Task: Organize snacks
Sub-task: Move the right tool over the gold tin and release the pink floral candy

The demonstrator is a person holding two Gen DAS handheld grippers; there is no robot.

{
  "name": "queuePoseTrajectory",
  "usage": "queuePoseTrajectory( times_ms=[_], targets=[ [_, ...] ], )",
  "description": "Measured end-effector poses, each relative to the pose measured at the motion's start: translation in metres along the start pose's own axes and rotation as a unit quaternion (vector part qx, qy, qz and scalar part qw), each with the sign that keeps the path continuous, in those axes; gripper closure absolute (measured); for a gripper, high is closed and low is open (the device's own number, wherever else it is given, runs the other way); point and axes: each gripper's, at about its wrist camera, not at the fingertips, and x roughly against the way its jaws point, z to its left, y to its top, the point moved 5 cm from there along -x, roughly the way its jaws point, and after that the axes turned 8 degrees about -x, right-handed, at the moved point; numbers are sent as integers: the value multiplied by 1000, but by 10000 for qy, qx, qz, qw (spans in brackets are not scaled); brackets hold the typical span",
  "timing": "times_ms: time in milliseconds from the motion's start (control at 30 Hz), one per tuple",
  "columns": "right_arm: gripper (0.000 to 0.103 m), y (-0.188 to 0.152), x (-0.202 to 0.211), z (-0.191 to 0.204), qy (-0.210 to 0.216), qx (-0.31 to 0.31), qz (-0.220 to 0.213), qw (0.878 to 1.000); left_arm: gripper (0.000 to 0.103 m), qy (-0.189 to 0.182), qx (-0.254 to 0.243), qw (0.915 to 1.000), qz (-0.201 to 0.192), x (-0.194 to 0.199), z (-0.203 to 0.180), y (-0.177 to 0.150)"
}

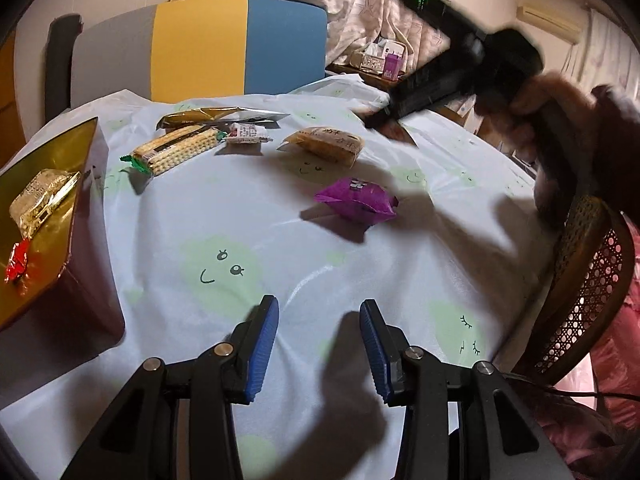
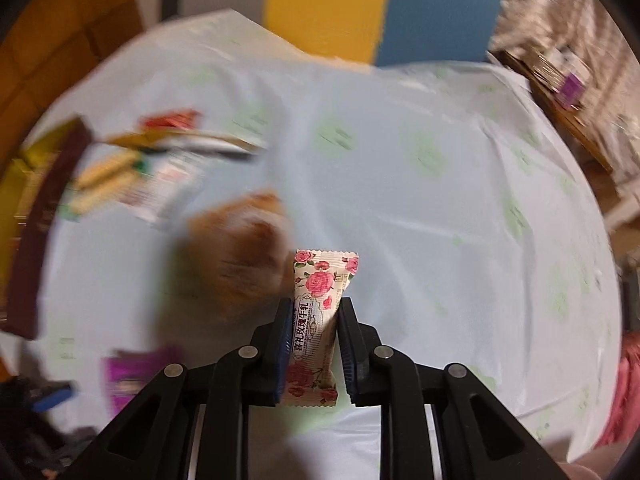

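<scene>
My right gripper (image 2: 314,312) is shut on a rose-patterned candy (image 2: 316,320) and holds it above the table; the view is blurred. In the left wrist view the right gripper's body (image 1: 440,76) hovers at the far right. My left gripper (image 1: 318,316) is open and empty, low over the pale blue tablecloth (image 1: 260,220). On the cloth lie a purple packet (image 1: 358,200), a tan pastry packet (image 1: 326,145), a cracker pack (image 1: 176,150), a small white candy (image 1: 246,134) and a gold wrapper (image 1: 216,114). A gold-lined box (image 1: 52,184) at the left holds a gold packet (image 1: 42,196) and a red candy (image 1: 17,266).
A chair with grey, yellow and blue back (image 1: 200,44) stands behind the table. A wicker chair (image 1: 584,284) is at the right edge. A side table with boxes (image 1: 384,60) stands by the curtains.
</scene>
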Motion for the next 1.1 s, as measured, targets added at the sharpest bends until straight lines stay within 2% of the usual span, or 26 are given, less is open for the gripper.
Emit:
queuePoseTrajectory(
  times_ms=[100,167,267,467,567,667,733,833,967,1100],
  targets=[
    [81,8,27,41,659,482,-203,9965,60,-13,-26,10000,-39,1,0,-1],
    [81,13,43,74,1120,831,-293,9898,61,-33,-26,10000,-64,1,0,-1],
    [81,15,60,132,1742,1431,-266,9739,61,-79,9,9999,-96,3,1,-2],
    [81,3,65,232,2523,2274,96,9405,61,-179,74,9997,-160,3,3,-2],
    [80,-7,62,264,2604,2533,208,9315,61,-210,74,9996,-178,4,3,-3],
    [78,-10,52,285,2630,2602,343,9284,61,-239,95,9995,-192,4,3,-3],
    [71,-12,43,290,2593,2619,421,9286,61,-255,99,9994,-196,5,4,-3],
    [72,-12,36,288,2490,2568,446,9328,61,-268,107,9994,-199,5,4,-4],
    [72,-12,40,279,2557,2481,380,9336,61,-231,79,9995,-197,5,3,-4],
    [72,-8,47,254,2469,2294,219,9412,61,-213,77,9996,-187,5,3,-4]
  ],
)
